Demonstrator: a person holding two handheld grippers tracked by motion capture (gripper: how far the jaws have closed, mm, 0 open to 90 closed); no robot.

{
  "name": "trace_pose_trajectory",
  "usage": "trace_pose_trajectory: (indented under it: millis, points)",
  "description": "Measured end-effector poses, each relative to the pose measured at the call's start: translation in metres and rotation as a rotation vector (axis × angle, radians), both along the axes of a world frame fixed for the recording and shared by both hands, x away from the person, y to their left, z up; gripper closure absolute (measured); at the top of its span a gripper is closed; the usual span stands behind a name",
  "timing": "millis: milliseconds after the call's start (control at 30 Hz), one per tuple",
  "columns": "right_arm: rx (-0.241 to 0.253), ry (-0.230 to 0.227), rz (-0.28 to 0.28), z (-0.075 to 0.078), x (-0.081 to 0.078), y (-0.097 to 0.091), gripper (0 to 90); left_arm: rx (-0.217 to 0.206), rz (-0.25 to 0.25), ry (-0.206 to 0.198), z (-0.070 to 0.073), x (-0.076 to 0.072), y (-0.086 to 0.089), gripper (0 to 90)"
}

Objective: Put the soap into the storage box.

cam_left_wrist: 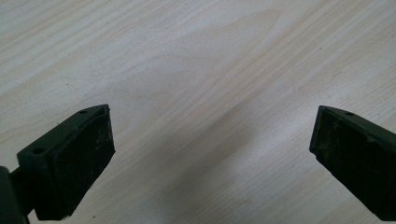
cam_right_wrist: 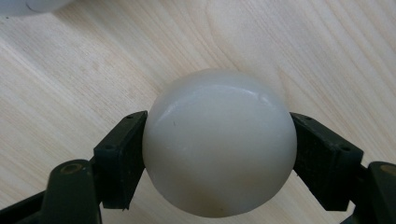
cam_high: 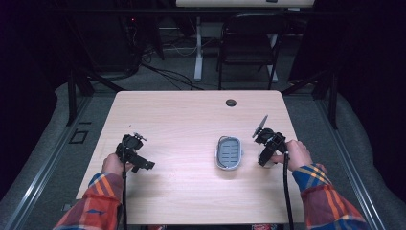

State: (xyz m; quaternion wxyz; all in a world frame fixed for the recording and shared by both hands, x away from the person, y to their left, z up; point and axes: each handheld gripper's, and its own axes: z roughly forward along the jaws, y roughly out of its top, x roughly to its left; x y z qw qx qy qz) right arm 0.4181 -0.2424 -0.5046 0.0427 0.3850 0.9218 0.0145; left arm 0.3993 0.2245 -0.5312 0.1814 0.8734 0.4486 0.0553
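High view looks down on a pale wooden bench (cam_high: 191,139) with the person's 2 forearms in plaid sleeves coming in from the bottom edge. The right tongs (cam_high: 266,160) sit near the right side of the bench, pointing down at its surface, with the right hand (cam_high: 298,154) wrapped around their body and a black cable trailing back toward the sleeve. Between them is a white soap bar (cam_high: 266,160), rounded and smooth, low over the wood or on it; which of the 2 I cannot tell.

Right gripper view makes the grip plain: the right tongs (cam_right_wrist: 218,154) are clamped on the white soap bar (cam_right_wrist: 219,142), 1 black pad pressed flat against each side of it, with the wood grain of the bench (cam_right_wrist: 93,70) behind. The bar's glossy face bulges toward the camera between the pads.

Just to the left of the right tongs in the high view lies a grey soap dish (cam_high: 229,153), oval, with a slotted floor, resting flat on the bench and holding nothing. The soap bar is beside the dish, apart from it.

Over on the left side, the left hand (cam_high: 114,164) holds the left tongs (cam_high: 143,165) low above the bench, well apart from the dish. Left gripper view shows the left tongs (cam_left_wrist: 210,149) standing wide apart with bare wood (cam_left_wrist: 196,70) between them.
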Motion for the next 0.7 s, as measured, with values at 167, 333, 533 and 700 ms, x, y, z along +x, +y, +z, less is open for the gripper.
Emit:
trace_pose_trajectory:
  millis: [167, 333, 533, 700]
  points:
    - [0.009, -0.003, 0.003, -0.001, 0.002, 0.005, 24.0, 0.0, -0.006, 0.002, -0.001, 0.0, -0.001, 0.0]
    - [0.007, -0.005, 0.009, 0.002, 0.004, 0.008, 24.0, 0.0, -0.006, 0.002, -0.001, 0.0, -0.001, 0.0]
    - [0.011, -0.009, 0.018, 0.007, 0.008, 0.012, 24.0, 0.001, -0.007, 0.001, 0.0, 0.0, -0.001, 0.0]
    - [0.005, -0.011, 0.02, 0.011, 0.01, 0.015, 24.0, -0.001, -0.006, 0.003, -0.001, 0.0, -0.001, 0.0]
